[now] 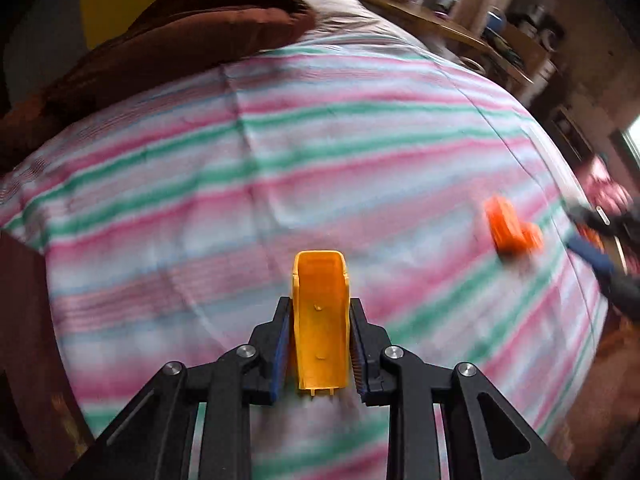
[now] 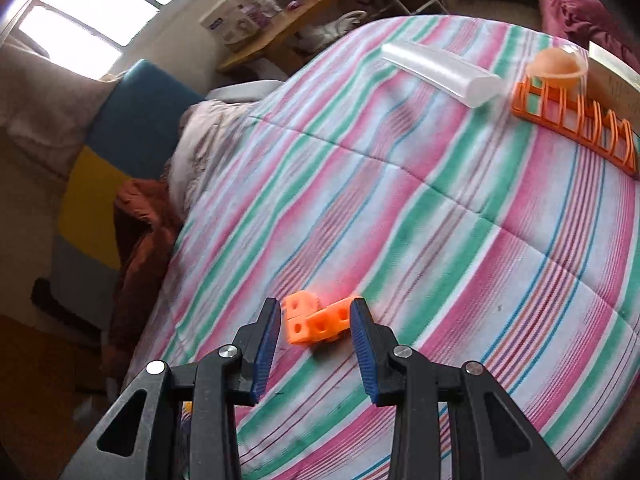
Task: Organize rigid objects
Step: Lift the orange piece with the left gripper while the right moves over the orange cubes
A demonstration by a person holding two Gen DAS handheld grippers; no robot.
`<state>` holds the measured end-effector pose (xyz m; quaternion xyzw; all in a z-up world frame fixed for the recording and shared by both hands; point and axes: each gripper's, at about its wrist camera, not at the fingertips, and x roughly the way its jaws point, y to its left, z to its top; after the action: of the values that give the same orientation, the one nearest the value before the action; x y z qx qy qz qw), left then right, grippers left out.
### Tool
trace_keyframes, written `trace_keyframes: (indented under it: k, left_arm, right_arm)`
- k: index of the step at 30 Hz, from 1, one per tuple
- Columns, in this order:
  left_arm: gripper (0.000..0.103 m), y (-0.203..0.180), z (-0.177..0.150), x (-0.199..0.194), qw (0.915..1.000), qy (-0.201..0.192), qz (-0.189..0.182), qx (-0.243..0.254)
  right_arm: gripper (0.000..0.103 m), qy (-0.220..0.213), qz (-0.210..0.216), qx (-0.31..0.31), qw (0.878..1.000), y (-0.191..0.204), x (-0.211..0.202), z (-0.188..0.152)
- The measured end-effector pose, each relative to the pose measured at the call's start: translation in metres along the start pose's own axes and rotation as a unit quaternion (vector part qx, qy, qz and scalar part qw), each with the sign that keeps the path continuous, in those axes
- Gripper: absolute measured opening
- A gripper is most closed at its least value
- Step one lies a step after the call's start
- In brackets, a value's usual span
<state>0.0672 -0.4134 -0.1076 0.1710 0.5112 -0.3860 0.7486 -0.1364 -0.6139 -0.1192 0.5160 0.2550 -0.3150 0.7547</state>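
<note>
My left gripper (image 1: 319, 312) is shut on a yellow plastic scoop-shaped piece (image 1: 319, 320) and holds it above the striped bedspread (image 1: 280, 168). An orange block piece made of joined cubes (image 2: 316, 322) lies on the bedspread; it also shows, blurred, in the left wrist view (image 1: 512, 228). My right gripper (image 2: 314, 320) is open, with its blue-padded fingers on either side of the orange piece, close to it. The right gripper shows at the right edge of the left wrist view (image 1: 600, 240).
An orange slotted rack (image 2: 576, 116) holding a clear cup with an orange ball (image 2: 558, 66) stands at the far right of the bed. A translucent white tube (image 2: 440, 72) lies beside it. A brown blanket (image 1: 160, 48) lies at the bed's far left. Shelves stand beyond.
</note>
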Motion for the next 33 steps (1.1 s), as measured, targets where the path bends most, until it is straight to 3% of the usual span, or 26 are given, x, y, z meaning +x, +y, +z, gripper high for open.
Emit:
trace_keyframes:
  k: [3,6,8,13,20,28,32,33]
  left_arm:
    - [0.026,-0.004,-0.026,-0.012,0.9998,0.001,-0.019,-0.003]
    - [0.026,-0.003,-0.048,-0.027,0.9993,-0.003,-0.036,-0.008]
    - [0.027,-0.004,-0.058,-0.038,0.9991,-0.012,-0.039,-0.007]
    - [0.027,-0.001,-0.082,-0.067,0.9977,-0.034,-0.057,-0.013]
    - [0.027,0.002,-0.1,-0.099,0.9951,-0.062,-0.077,-0.011]
    - [0.027,0.011,-0.115,-0.124,0.9922,-0.079,-0.094,-0.023]
    - [0.027,0.013,-0.119,-0.131,0.992,-0.085,-0.089,-0.026]
    - [0.027,0.014,-0.12,-0.133,0.9919,-0.088,-0.088,-0.027]
  right_arm:
    - [0.036,0.017,-0.008,0.001,1.0,0.0,0.01,0.0]
    - [0.044,0.038,-0.007,-0.007,0.999,0.004,0.02,-0.004]
    - [0.045,0.047,-0.014,-0.023,0.999,0.01,0.026,-0.007]
    - [0.055,0.038,-0.029,-0.057,0.997,0.022,0.035,-0.009]
    - [0.059,0.016,-0.056,-0.128,0.99,0.04,0.041,-0.015]
    - [0.078,0.016,-0.085,-0.197,0.977,0.055,0.05,-0.024]
    - [0.078,0.041,-0.107,-0.194,0.974,0.05,0.063,-0.023]
    - [0.07,0.038,-0.111,-0.195,0.974,0.049,0.063,-0.022]
